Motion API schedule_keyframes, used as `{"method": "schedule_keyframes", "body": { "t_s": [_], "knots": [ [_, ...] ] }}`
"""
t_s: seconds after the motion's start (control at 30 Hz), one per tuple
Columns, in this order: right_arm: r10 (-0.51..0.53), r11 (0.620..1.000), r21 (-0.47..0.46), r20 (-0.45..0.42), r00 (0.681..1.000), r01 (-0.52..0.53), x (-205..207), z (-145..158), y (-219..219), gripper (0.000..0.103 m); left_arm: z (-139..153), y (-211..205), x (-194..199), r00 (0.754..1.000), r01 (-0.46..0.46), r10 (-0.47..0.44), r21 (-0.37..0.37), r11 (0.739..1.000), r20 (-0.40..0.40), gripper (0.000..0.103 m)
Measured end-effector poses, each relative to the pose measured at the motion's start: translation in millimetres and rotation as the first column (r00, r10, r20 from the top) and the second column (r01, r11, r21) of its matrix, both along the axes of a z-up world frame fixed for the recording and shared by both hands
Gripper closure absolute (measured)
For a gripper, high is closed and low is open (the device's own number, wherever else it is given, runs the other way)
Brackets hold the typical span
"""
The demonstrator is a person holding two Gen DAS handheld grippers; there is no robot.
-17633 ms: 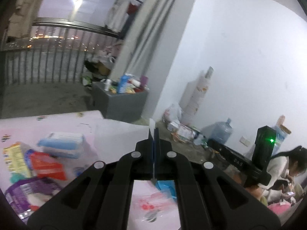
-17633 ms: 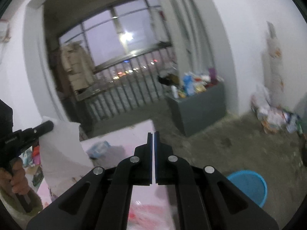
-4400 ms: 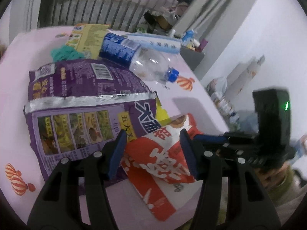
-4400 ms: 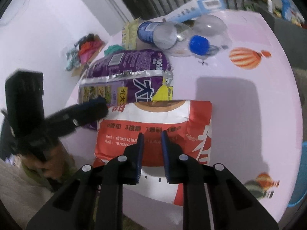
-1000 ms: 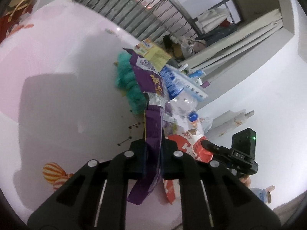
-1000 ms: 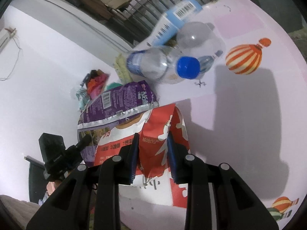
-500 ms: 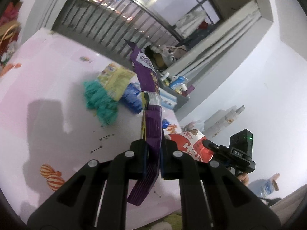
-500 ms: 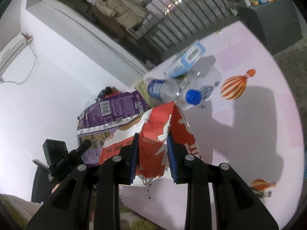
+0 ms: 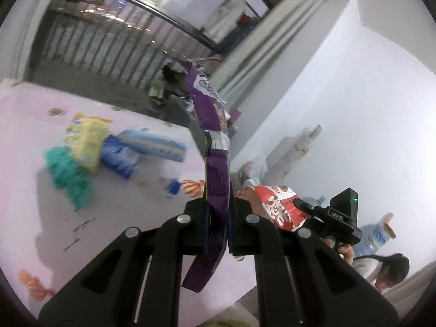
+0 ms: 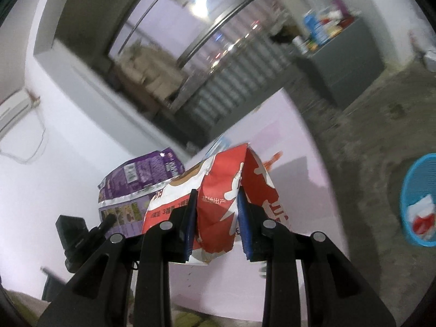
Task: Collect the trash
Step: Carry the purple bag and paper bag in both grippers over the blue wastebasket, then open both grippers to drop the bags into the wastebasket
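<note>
A pink table [image 9: 114,234] stands before a barred balcony and white walls. My left tongs [image 9: 217,226] are clenched on one purple bag [image 9: 215,163], held edge-on above the table, its long axis running up and away from the jaws, a short tail hanging below. My right tongs [image 10: 216,219] grip one red bag [image 10: 226,190], folded into a peak pointing up. Left on the table, far side: one teal wad [image 9: 68,177], one yellow packet [image 9: 87,141], one blurred blue-labelled bottle [image 9: 122,158]. One blue basket [image 10: 419,199] sits on the floor, far right.
</note>
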State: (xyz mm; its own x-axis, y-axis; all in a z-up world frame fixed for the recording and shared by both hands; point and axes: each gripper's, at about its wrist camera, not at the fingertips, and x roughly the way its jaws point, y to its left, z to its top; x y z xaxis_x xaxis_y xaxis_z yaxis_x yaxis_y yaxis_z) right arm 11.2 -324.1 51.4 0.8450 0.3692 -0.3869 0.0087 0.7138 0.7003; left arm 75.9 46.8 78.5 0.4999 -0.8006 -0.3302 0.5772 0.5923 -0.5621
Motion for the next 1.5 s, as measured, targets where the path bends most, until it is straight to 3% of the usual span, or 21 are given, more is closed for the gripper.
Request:
{"method": "schedule_keyframes", "body": {
  "t_s": [0.23, 0.43, 0.53, 0.7, 0.83, 0.9, 1.07, 1.13, 1.23, 1.27, 1.3, 1.4, 1.5],
  "knots": [
    [-0.263, 0.965, 0.016, -0.009, 0.965, 0.263, -57, -2, -69, 0.076, 5, -96, 19, 0.989, 0.150, -0.149, 0.073, 0.986, -0.013, 0.095],
    [-0.478, 0.875, 0.038, -0.082, 0.875, 0.482, -100, -24, -122, 0.076, -13, -198, 38, 0.958, 0.281, -0.266, 0.155, 0.947, -0.109, 0.095],
    [-0.570, 0.811, 0.055, -0.149, 0.808, 0.583, -116, -46, -149, 0.076, -27, -246, 41, 0.941, 0.331, -0.305, 0.210, 0.920, -0.150, 0.095],
    [-0.665, 0.695, 0.120, -0.270, 0.696, 0.709, -128, -94, -185, 0.075, -59, -338, 46, 0.913, 0.396, -0.323, 0.345, 0.851, -0.250, 0.095],
    [-0.718, 0.585, 0.147, -0.362, 0.594, 0.797, -130, -138, -210, 0.075, -91, -406, 48, 0.893, 0.437, -0.320, 0.433, 0.788, -0.318, 0.095],
    [-0.740, 0.531, 0.149, -0.397, 0.542, 0.834, -128, -157, -225, 0.075, -114, -445, 47, 0.885, 0.453, -0.310, 0.492, 0.743, -0.347, 0.095],
    [-0.772, 0.429, 0.134, -0.459, 0.440, 0.893, -121, -192, -253, 0.075, -164, -518, 46, 0.842, 0.519, -0.295, 0.528, 0.672, -0.452, 0.095],
    [-0.783, 0.395, 0.112, -0.478, 0.398, 0.912, -115, -202, -263, 0.074, -183, -540, 45, 0.841, 0.524, -0.291, 0.550, 0.650, -0.456, 0.093],
    [-0.780, 0.381, 0.115, -0.493, 0.385, 0.918, -101, -225, -276, 0.074, -210, -569, 44, 0.832, 0.536, -0.289, 0.549, 0.641, -0.474, 0.083],
    [-0.772, 0.380, 0.116, -0.507, 0.384, 0.918, -95, -236, -280, 0.068, -216, -570, 43, 0.827, 0.542, -0.288, 0.548, 0.637, -0.483, 0.069],
    [-0.761, 0.387, 0.111, -0.523, 0.385, 0.915, -91, -244, -282, 0.056, -223, -572, 42, 0.824, 0.546, -0.282, 0.556, 0.627, -0.492, 0.056],
    [-0.698, 0.398, 0.095, -0.614, 0.368, 0.912, -80, -275, -283, 0.052, -231, -570, 48, 0.835, 0.526, -0.248, 0.582, 0.620, -0.491, 0.045],
    [-0.667, 0.389, 0.133, -0.642, 0.378, 0.912, -83, -292, -274, 0.051, -232, -565, 56, 0.835, 0.516, -0.232, 0.568, 0.641, -0.498, 0.037]
  ]
}}
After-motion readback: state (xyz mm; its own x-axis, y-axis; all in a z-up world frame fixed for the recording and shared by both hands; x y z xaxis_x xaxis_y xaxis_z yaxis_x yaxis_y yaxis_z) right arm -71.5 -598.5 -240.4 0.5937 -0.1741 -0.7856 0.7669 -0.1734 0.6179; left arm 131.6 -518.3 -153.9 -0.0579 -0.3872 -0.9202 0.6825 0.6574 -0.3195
